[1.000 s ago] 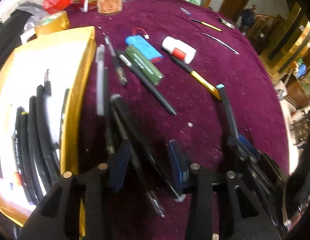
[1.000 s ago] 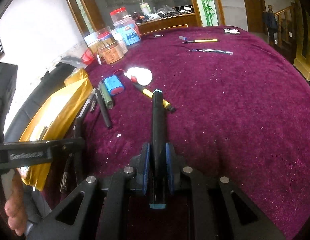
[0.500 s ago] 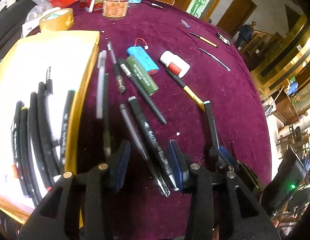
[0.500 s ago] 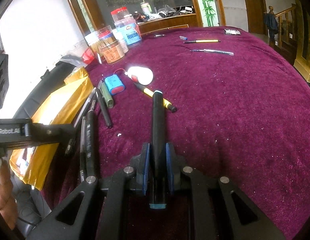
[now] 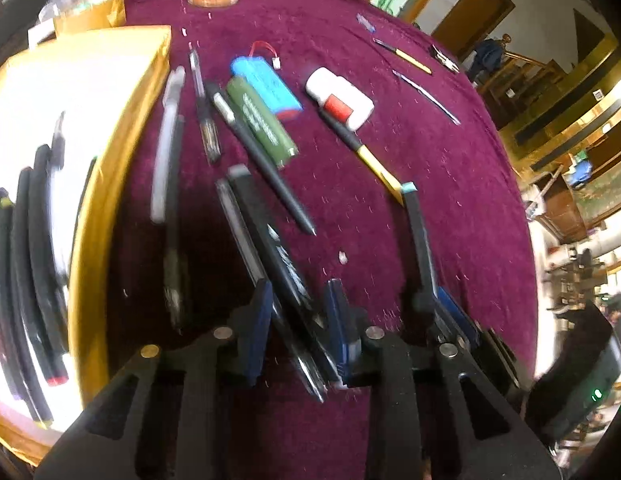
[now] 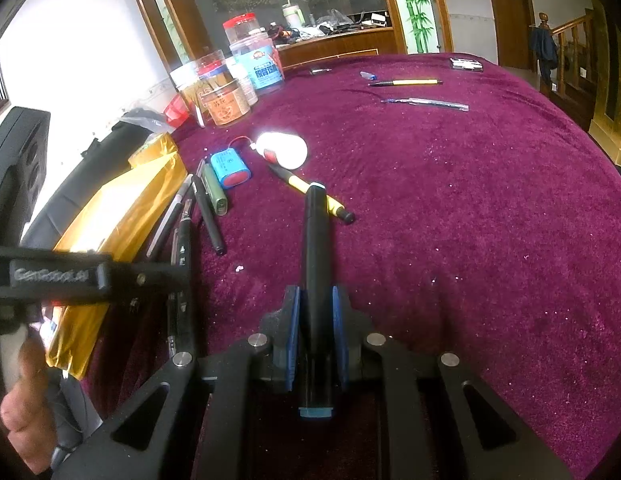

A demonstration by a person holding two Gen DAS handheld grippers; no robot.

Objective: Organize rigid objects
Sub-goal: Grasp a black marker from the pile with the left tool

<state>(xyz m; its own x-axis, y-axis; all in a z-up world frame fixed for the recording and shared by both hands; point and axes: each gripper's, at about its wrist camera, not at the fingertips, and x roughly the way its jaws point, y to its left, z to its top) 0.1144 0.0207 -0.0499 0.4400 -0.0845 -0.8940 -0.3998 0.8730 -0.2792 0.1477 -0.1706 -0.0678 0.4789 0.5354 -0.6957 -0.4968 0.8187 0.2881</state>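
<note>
Pinching slim black marker, right tongs; left tongs agape astride thick pen on velvet

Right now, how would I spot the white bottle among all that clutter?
On the purple cloth, find the gold box and go right past the pens to the blue battery pack. The white bottle lies just right of it, the only white thing with a red label.

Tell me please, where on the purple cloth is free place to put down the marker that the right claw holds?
The right claw grips the black marker. The purple cloth is bare to its right, between the yellow-black pen and the clear pen farther back. It is crowded to the left: loose pens and the blue battery pack lie beside the gold box.
</note>
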